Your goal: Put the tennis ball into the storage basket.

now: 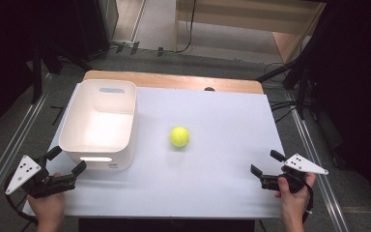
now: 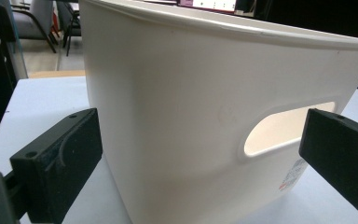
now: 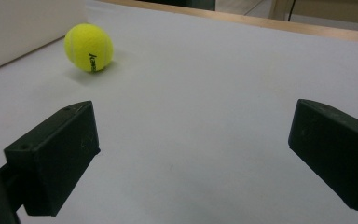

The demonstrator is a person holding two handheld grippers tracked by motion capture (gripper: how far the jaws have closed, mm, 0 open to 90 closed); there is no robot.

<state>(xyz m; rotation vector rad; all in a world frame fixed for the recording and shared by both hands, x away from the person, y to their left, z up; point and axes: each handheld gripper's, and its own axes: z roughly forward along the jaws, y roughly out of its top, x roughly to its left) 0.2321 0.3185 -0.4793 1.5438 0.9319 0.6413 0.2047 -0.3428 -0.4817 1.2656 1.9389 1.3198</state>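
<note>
High view shows a yellow tennis ball (image 1: 179,136) lying on the white counter (image 1: 222,169), near its middle and just to the right of a white bin (image 1: 99,126) that stands at the counter's left side. At the near left corner the left gripper (image 1: 66,160) has its fingers spread apart and empty, close against the bin's near wall; in the left gripper view that wall and its handle slot (image 2: 279,133) sit between the two black fingers (image 2: 58,158). At the near right the right gripper (image 1: 266,163) is likewise released, holding nothing. In the right gripper view the ball (image 3: 88,47) rests well ahead of the fingers (image 3: 56,151), off toward the left one, untouched.
</note>
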